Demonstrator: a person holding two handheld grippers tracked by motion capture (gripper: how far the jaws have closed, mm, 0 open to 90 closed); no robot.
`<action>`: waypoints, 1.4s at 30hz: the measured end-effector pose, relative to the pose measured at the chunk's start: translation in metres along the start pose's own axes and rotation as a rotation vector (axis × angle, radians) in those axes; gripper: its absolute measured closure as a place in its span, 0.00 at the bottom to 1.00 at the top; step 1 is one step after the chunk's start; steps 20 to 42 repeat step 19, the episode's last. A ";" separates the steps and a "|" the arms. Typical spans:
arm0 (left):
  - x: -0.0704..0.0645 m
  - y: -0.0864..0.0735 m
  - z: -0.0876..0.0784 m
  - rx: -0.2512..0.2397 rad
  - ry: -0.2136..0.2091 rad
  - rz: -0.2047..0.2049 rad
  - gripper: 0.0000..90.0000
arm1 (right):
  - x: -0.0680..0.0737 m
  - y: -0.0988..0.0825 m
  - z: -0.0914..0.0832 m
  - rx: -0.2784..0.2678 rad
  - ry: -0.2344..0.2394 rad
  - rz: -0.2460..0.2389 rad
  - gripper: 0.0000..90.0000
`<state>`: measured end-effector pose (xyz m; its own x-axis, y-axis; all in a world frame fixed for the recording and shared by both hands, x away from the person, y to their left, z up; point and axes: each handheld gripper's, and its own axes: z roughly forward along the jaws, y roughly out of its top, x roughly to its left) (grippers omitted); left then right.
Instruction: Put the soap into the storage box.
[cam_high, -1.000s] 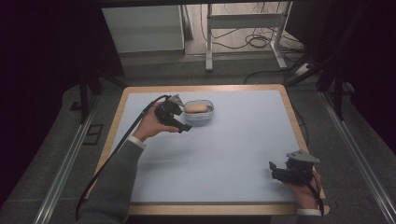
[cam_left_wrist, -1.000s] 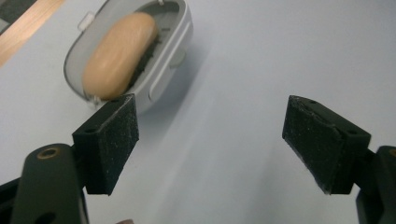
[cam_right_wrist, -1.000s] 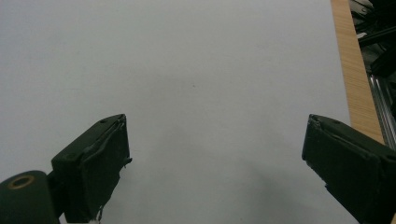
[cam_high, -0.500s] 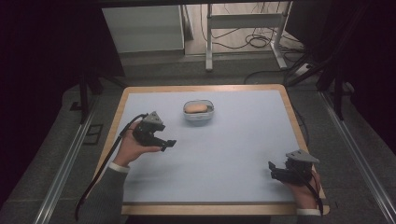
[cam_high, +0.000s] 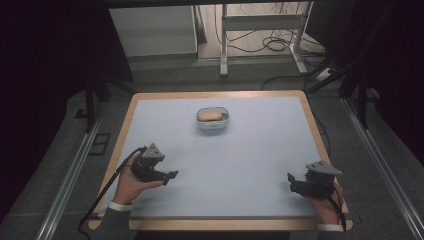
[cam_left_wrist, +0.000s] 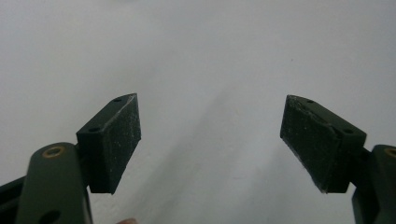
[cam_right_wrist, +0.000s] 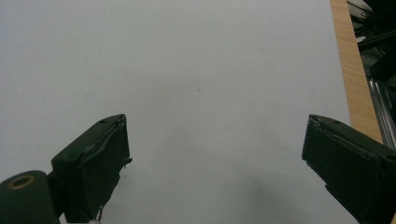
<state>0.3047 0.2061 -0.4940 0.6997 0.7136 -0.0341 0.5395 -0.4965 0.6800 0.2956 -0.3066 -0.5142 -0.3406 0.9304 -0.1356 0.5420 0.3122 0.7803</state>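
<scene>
Pale matte sheeting covers the wood-rimmed desk (cam_high: 310, 120), where an oval metal bowl (cam_high: 213, 120) with a tan rounded lump sits upper centre, well apart from the left gripper (cam_high: 170, 176) lower left and right gripper (cam_high: 291, 179) lower right, both gaping empty.

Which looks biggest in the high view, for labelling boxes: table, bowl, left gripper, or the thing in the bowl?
1. table
2. bowl and left gripper: look alike, and the gripper is nearer the camera, so unranked
3. orange thing in the bowl
</scene>
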 end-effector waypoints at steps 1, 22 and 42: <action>0.001 -0.004 0.001 -0.002 -0.004 -0.014 0.23 | 0.000 0.000 0.000 -0.003 0.000 -0.002 0.08; 0.003 -0.008 0.003 -0.020 -0.033 -0.045 0.23 | 0.001 0.003 -0.002 -0.018 0.007 -0.005 0.08; 0.003 -0.008 0.003 -0.020 -0.033 -0.045 0.23 | 0.001 0.003 -0.002 -0.018 0.007 -0.005 0.08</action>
